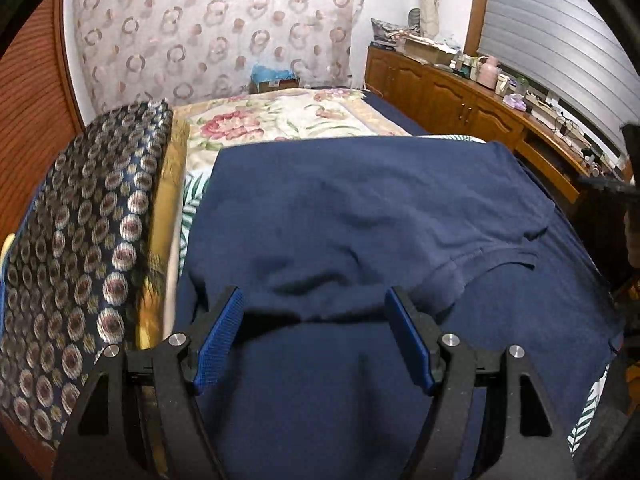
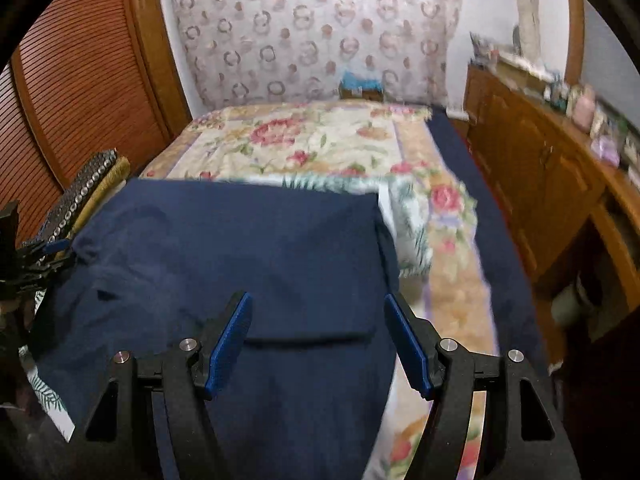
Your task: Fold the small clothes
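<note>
A navy blue T-shirt (image 1: pixel 360 216) lies spread on the bed, part of it folded over itself, with a sleeve hem (image 1: pixel 492 260) at the right. It also shows in the right wrist view (image 2: pixel 240 248), with a straight folded edge near the fingers. My left gripper (image 1: pixel 316 300) is open, its blue pads (image 1: pixel 222 340) just above the shirt's folded edge, holding nothing. My right gripper (image 2: pixel 318 308) is open above the shirt's right part, holding nothing. The left gripper appears at the left edge of the right wrist view (image 2: pixel 36 256).
The bed has a floral blanket (image 2: pixel 320 140) and a leaf-print sheet (image 1: pixel 194 196). A patterned dark cushion (image 1: pixel 80 240) lies along the left. A wooden cabinet (image 1: pixel 460 100) with clutter stands at the right. A louvred wooden door (image 2: pixel 88 80) is at the left.
</note>
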`<state>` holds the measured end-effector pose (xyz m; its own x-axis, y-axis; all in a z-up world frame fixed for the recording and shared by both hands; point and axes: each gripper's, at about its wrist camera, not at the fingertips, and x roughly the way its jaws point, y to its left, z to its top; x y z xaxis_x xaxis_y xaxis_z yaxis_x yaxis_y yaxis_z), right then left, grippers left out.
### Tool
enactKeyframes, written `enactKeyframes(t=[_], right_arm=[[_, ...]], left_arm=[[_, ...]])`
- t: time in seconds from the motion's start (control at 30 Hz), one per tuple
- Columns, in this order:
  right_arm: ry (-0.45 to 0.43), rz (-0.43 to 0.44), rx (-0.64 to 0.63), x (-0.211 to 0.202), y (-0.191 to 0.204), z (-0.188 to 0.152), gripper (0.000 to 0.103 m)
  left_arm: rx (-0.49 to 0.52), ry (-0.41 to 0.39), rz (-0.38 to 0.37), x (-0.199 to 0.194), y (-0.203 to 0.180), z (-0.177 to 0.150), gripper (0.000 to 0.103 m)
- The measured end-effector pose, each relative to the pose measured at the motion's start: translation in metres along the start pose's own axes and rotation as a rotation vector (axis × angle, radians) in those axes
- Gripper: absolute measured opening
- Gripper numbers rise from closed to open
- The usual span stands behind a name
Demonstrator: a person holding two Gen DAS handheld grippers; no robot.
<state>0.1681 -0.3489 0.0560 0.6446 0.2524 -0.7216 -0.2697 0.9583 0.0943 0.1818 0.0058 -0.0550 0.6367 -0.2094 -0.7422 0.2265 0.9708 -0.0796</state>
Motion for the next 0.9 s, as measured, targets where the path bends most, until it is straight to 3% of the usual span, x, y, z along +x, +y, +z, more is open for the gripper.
enactKeyframes(t=[0.13, 0.53, 0.7, 0.9], right_arm=[[0.043, -0.019, 0.021, 0.020, -0.001, -0.013, 0.070], [0.077, -0.054, 0.031, 0.068, 0.004, -0.002, 0.070], [0.038, -0.115, -0.033, 0.073, 0.019, -0.008, 0.070], [0.021, -0.111, -0.026, 0.074, 0.021, -0.014, 0.070]], left_arm=[[-0.025, 0.015, 0.013, 0.003, 0.001, -0.005, 0.074], [-0.075, 0.028, 0.056, 0.018, 0.002, -0.011, 0.074], [-0.100, 0.027, 0.082, 0.024, 0.009, -0.006, 0.074], [-0.136, 0.018, 0.085, 0.033, 0.013, 0.003, 0.074]])
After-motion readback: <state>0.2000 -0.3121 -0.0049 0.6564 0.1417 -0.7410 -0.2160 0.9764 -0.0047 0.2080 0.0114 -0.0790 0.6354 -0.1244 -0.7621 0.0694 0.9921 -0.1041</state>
